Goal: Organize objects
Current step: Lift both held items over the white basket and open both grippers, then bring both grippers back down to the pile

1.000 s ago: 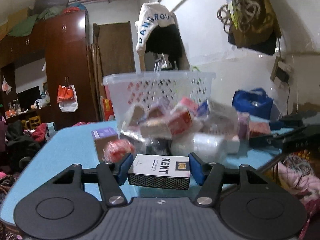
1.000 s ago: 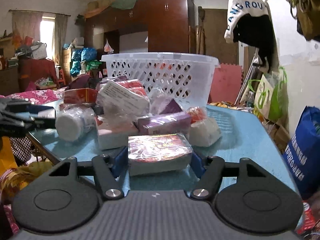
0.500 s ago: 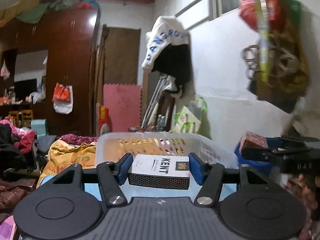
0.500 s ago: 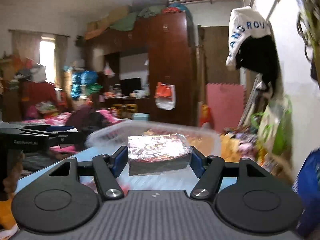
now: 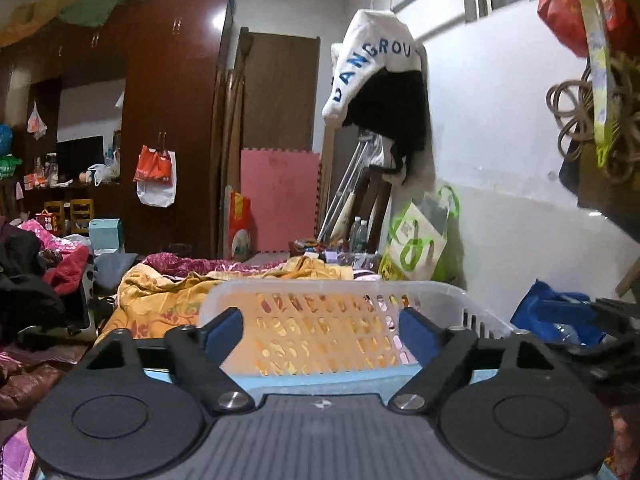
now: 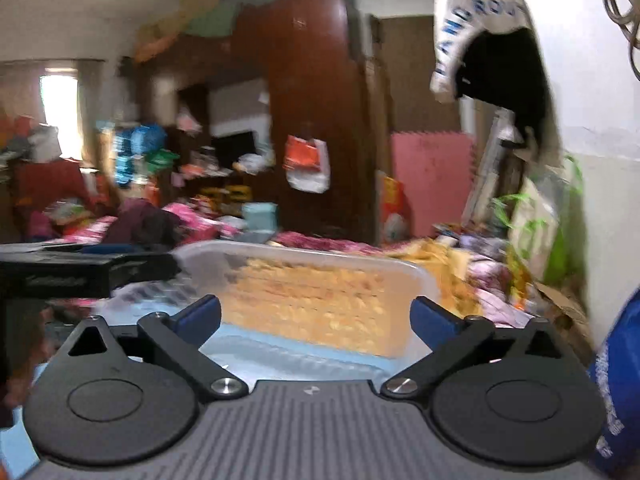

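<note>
Both boxes are gone from between the jaws: a second ago the left gripper (image 5: 321,326) clamped a white and black KENT carton and the right gripper (image 6: 316,316) a printed, film-wrapped box low over a heap of packets, and both have since come up to the white lattice basket (image 5: 352,292), which now fills the middle of each view. Neither box can be seen in the present views; most likely they have dropped into the basket, whose floor is hidden below the gripper bodies. On the left, the left gripper's jaws are opening, already fairly wide, with nothing between the blue pads (image 5: 224,330) but the far basket wall showing through. At the right edge of that view the right gripper appears as a dark shape beside the basket's right end. From the right wrist, a blurred view, the left gripper (image 6: 80,272) shows in turn as a black bar at the left, near the basket's near left corner, and the right gripper's jaws are opening to their widest, also with nothing in them. The basket stands on the blue tabletop (image 5: 320,382), of which only a thin strip shows under the jaws. To do this release well, hold each hand steady over the basket's inside until the pads are fully clear, keep the two grippers apart so they do not knock together above the rim, then lift away before swinging back toward the heap, so that no finger catches the lattice and drags the light basket along the tabletop.
</note>
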